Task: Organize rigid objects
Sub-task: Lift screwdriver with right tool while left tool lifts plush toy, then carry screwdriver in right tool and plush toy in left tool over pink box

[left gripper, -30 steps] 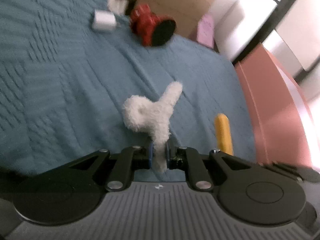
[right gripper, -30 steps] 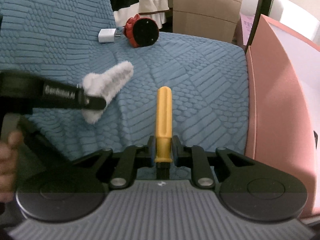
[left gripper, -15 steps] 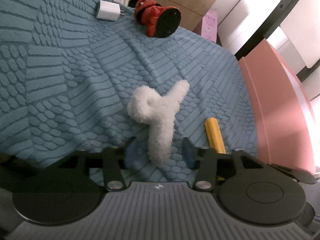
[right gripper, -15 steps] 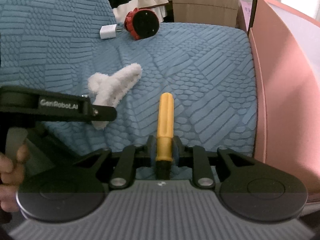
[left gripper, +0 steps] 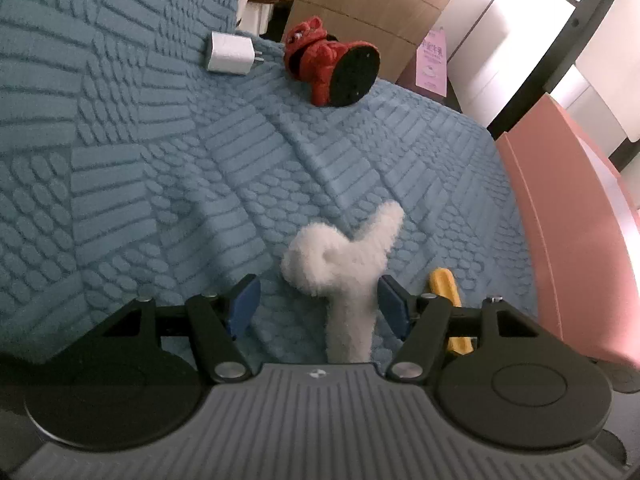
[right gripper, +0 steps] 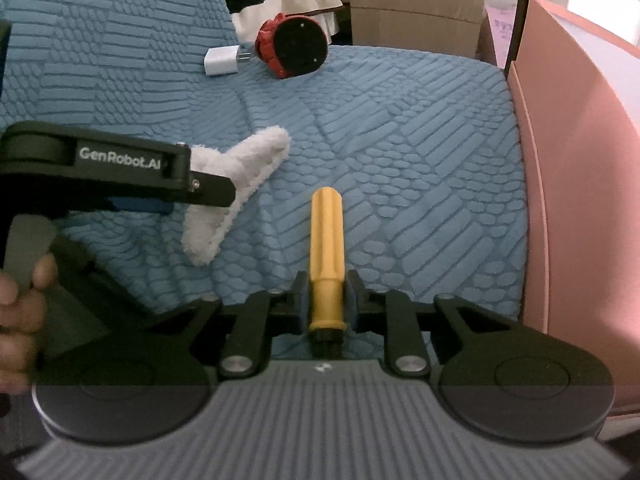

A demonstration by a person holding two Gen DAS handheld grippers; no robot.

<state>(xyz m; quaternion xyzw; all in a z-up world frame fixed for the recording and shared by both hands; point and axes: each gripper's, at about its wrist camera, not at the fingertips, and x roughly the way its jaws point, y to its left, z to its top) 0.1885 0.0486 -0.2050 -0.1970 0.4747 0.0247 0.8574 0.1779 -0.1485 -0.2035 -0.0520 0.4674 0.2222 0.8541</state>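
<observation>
While the yellow-handled tool (right gripper: pixel 326 256) is clamped at its collar by the right hand-held gripper (right gripper: pixel 326 304), its long axis is seen running straight ahead along the fingers, above the blue textured cushion (right gripper: pixel 400 140). Its handle end is pointed away, with the pink bin (right gripper: pixel 576 200) just to the right (likely the destination). To the left, the left hand-held gripper (left gripper: pixel 318 306) is spread wide around the white fluffy toy (left gripper: pixel 344 272), which is not gripped.
</observation>
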